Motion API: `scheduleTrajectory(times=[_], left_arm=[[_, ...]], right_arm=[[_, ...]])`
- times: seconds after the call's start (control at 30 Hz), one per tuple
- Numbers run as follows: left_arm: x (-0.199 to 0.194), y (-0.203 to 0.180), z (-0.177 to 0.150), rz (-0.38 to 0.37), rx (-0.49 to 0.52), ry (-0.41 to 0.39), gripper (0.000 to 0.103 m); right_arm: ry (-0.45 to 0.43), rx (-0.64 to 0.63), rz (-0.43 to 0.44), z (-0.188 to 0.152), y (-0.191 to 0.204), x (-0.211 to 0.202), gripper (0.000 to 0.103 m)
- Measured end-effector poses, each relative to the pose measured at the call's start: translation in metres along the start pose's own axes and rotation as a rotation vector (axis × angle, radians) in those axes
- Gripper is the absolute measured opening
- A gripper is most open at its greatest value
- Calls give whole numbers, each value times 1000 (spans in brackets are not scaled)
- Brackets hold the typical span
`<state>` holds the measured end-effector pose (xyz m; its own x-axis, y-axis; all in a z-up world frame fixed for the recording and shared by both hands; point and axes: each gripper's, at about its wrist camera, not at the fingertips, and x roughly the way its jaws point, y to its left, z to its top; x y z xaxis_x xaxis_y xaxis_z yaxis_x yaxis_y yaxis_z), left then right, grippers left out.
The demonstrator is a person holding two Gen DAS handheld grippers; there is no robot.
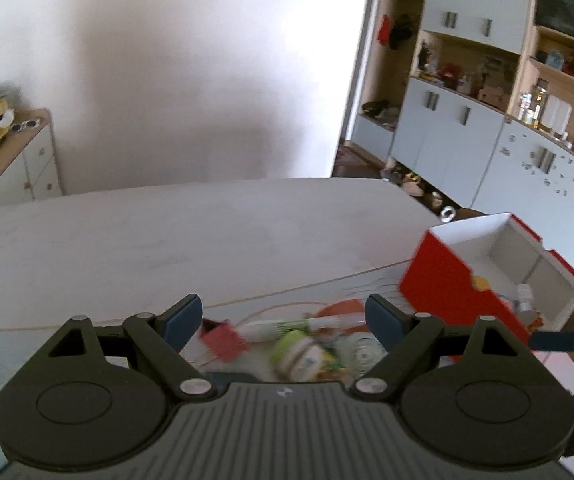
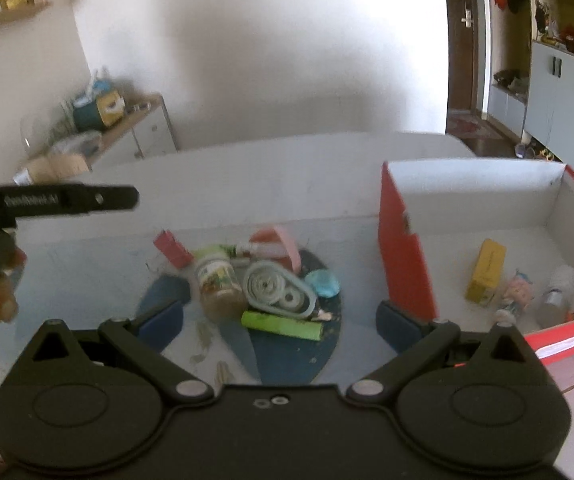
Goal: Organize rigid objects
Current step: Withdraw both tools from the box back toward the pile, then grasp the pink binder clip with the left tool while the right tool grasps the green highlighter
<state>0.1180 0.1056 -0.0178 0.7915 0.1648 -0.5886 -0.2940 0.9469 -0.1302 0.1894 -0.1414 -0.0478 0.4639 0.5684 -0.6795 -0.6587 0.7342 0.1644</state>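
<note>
Right gripper (image 2: pixel 281 320) held above the pile, blue-padded fingers spread wide, nothing between them. Left gripper (image 1: pixel 283 318) likewise spread and empty, hovering near the same pile.

Pile on the white table (image 2: pixel 87 264), over a dark blue oval mat (image 2: pixel 287 356):
- green cylindrical tube (image 2: pixel 282 325), lying flat, long axis running left to right, nearest the camera
- clear jar with green lid (image 2: pixel 218 282), on its side, lid pointing away
- grey-green oval tape dispenser (image 2: pixel 277 286), flat
- small red box (image 2: pixel 172 249), tilted
- round light blue disc (image 2: pixel 322 283)

Red-and-white open cardboard box (image 2: pixel 405 256) stands right of the pile. Inside: 1 yellow rectangular carton (image 2: pixel 485 272), long axis pointing away, 1 small figurine (image 2: pixel 513 294), and what is probably a clear bottle (image 2: pixel 559 290); blurred.

Room: white wall, pale grey cabinets with wood shelving (image 1: pixel 467 120) on the right, low sideboard (image 2: pixel 135 132) on the left.
</note>
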Motion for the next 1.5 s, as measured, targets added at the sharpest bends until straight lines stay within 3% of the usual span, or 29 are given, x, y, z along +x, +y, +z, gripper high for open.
scheduleTrajectory(times=[0.1,0.3,0.43,0.6,0.8,1.13,1.23,1.4,1.5], left_arm=[[13,15,-3,-25,-24,21,89],[41,32,-13,2,-11,38,89],[63,42,-20,-27,-39,96,89],[83,47,-27,4,-8,118,89],[99,61,-29,14,-70,136,89],[112,68,-33,15,-87,140,88],[117,66,-33,3,-72,147,71],[119,64,-32,-50,-68,157,57],[121,62,-32,-57,-58,168,43]], right_arm=[[28,0,-22,-3,10,20,103],[79,15,-74,-9,19,57,101],[111,11,-101,-11,20,74,101],[150,12,-122,-15,18,91,98],[161,26,-134,-16,20,105,95],[183,31,-160,-16,20,118,85],[181,35,-158,-16,20,119,83],[176,37,-154,-15,20,120,82],[175,41,-152,-14,20,120,81]])
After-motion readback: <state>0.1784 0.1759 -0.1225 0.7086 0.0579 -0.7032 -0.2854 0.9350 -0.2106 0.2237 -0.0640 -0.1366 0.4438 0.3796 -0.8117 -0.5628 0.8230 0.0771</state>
